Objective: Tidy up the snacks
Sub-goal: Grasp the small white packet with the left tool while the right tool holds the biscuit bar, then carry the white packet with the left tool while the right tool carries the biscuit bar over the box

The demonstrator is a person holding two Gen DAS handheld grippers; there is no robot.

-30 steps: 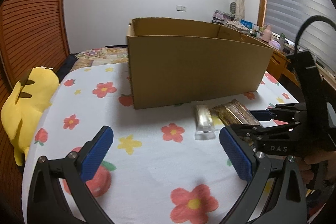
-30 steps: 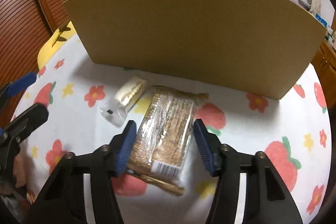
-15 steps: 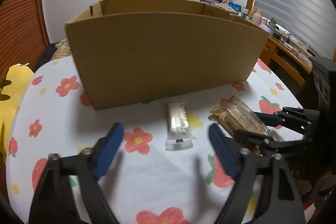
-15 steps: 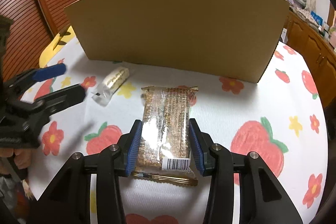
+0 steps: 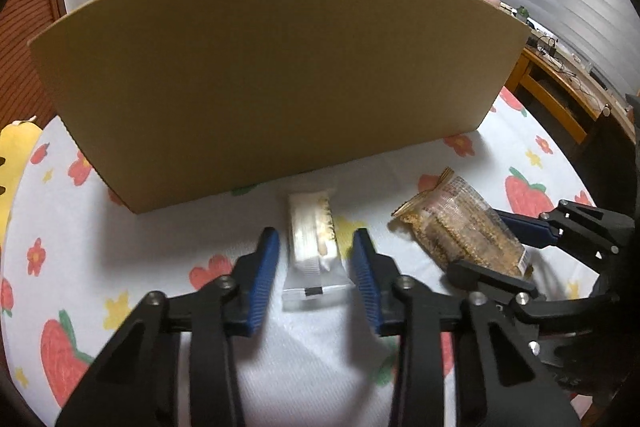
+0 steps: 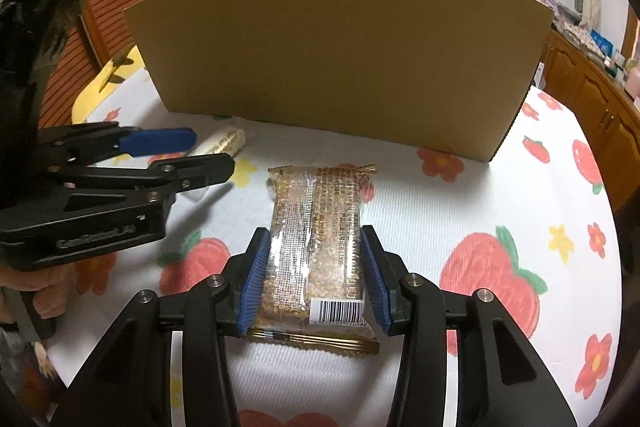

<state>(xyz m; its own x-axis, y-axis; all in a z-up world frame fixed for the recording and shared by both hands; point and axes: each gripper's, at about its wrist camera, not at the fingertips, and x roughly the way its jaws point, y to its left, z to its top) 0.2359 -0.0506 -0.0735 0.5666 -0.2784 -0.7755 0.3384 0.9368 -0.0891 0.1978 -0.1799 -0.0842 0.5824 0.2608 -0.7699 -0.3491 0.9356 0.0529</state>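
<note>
Yellow plush point(image 5: 12, 163): far left edge of the strawberry-print cloth point(image 5: 320, 359), well apart from my work.
Left gripper point(image 5: 316, 267): my jaws stand parted around the near end of the white snack bar point(image 5: 310, 231); a gap shows on each side, so I have no grip on it yet.
White snack bar: lying flat on the cloth, lengthwise toward the box, its far end just short of the box wall.
Cardboard box point(image 5: 276, 75): standing upright across the far side, its tall near wall facing me; I cannot see inside.
Sesame bar pack point(image 6: 318, 247): right of the white bar, flat on the cloth, barcode end nearest me.
Right gripper point(image 6: 312, 279): my blue pads point(image 6: 254, 279) sit against both long edges of the pack; I judge this a closed grip, with the pack not lifted.
Step in hand: I judge both snacks are being picked up for the box, the right one grasped, the left one only straddled.
Next move: the left jaws need to close squarely on the white bar's body, not its thin sealed end; then both must rise above the wall before going over.
</note>
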